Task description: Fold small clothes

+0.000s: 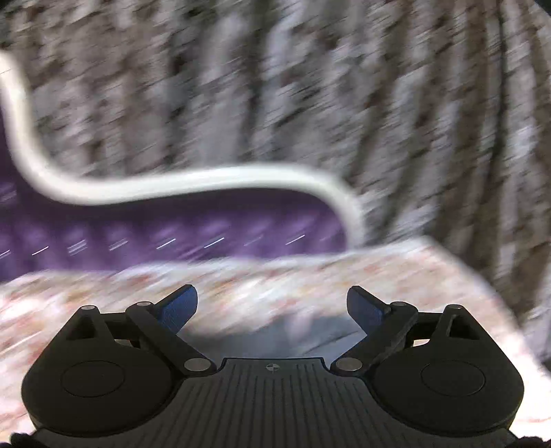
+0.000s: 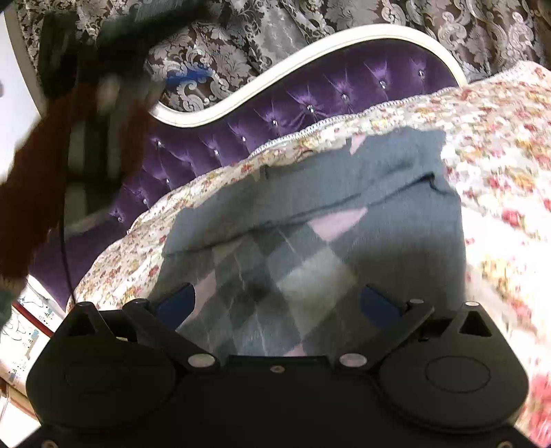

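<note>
A small grey garment [image 2: 310, 220] with a pink and grey diamond pattern lies partly folded on the flowered bedspread [image 2: 492, 144]. My right gripper [image 2: 277, 301] is open just above its near part, holding nothing. My left gripper [image 1: 272, 305] is open and empty over the bedspread [image 1: 241, 279]; a grey patch of the garment [image 1: 275, 334] shows between its fingers. The left wrist view is blurred by motion. In the right wrist view the left gripper [image 2: 110, 89] shows blurred at upper left, held by an arm in a brown sleeve [image 2: 31, 179].
A purple tufted headboard [image 2: 310, 100] with a white curved frame [image 2: 213, 117] stands behind the bed. Patterned grey-brown curtains [image 2: 310, 20] hang behind it. Papers or boxes [image 2: 24, 331] lie at the lower left beside the bed.
</note>
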{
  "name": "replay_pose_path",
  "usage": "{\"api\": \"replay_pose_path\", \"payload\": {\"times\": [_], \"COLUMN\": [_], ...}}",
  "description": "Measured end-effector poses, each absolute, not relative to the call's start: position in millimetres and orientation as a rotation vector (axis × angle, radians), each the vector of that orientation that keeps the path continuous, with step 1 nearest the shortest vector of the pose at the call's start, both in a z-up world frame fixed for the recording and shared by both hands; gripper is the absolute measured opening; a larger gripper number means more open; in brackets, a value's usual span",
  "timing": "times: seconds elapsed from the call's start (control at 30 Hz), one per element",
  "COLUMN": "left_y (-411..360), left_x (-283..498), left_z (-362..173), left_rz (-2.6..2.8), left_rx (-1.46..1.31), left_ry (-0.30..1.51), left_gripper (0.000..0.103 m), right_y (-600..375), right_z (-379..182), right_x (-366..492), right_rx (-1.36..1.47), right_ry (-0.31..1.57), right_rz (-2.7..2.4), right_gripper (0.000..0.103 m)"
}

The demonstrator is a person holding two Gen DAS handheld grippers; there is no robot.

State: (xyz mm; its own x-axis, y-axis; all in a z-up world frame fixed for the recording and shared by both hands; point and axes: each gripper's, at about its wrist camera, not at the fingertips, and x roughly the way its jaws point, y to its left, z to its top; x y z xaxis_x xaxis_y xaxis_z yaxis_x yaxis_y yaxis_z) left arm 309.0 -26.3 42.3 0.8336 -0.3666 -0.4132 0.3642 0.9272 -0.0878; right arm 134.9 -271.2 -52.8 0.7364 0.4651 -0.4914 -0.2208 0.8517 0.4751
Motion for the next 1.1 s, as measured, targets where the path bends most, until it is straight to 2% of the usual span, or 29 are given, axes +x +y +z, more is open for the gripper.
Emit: {"api": "replay_pose_path", "payload": {"times": [0.13,0.3,0.37,0.4,0.43,0.47,0.6,0.73,1.0,1.07,1.1], "left_y": [17.7,64.7,71.5,72.6,73.4,74.2,72.2,74.4,75.1,75.6,76.5], "left_x": [313.8,312.4,313.9,317.7,320.9,320.2,308.8,300.9,308.7,307.2,306.0], "left_z": [-8.0,-48.4,-58.2,-63.9,-71.3,-77.1,-79.2,-80.4,-85.8,-83.2,-80.4], "left_rz": [-0.229,-0.092,-0.076,-0.071,-0.069,-0.074,-0.061,-0.066,-0.067,-0.069,-0.07], "left_rx": [-0.004,-0.048,-0.049,-0.047,-0.051,-0.054,-0.048,-0.054,-0.062,-0.062,-0.063], "left_ry": [0.551,0.609,0.64,0.673,0.715,0.704,0.666,0.656,0.657,0.654,0.656], "left_gripper": [0.094,0.094,0.094,0.094,0.095,0.098,0.099,0.1,0.1,0.1,0.1], "right_y": [-280.6,-289.2,-291.1,-292.5,-293.8,-295.9,-306.7,-325.6,-332.0,-329.7,-328.0], "right_z": [-41.0,-36.4,-36.8,-37.8,-39.2,-41.4,-52.8,-64.6,-86.1,-86.3,-83.7], "right_x": [155.8,191.3,204.6,215.0,222.6,231.8,260.5,280.3,303.3,306.9,308.2], "right_rx": [0.382,0.297,0.252,0.224,0.206,0.192,0.158,0.211,0.289,0.306,0.306], "right_ry": [0.611,0.573,0.554,0.551,0.555,0.563,0.546,0.547,0.598,0.616,0.627], "right_rz": [0.374,0.343,0.322,0.302,0.284,0.27,0.209,0.177,0.243,0.265,0.277], "right_gripper": [0.102,0.101,0.079,0.06,0.049,0.045,0.046,0.062,0.062,0.048,0.019]}}
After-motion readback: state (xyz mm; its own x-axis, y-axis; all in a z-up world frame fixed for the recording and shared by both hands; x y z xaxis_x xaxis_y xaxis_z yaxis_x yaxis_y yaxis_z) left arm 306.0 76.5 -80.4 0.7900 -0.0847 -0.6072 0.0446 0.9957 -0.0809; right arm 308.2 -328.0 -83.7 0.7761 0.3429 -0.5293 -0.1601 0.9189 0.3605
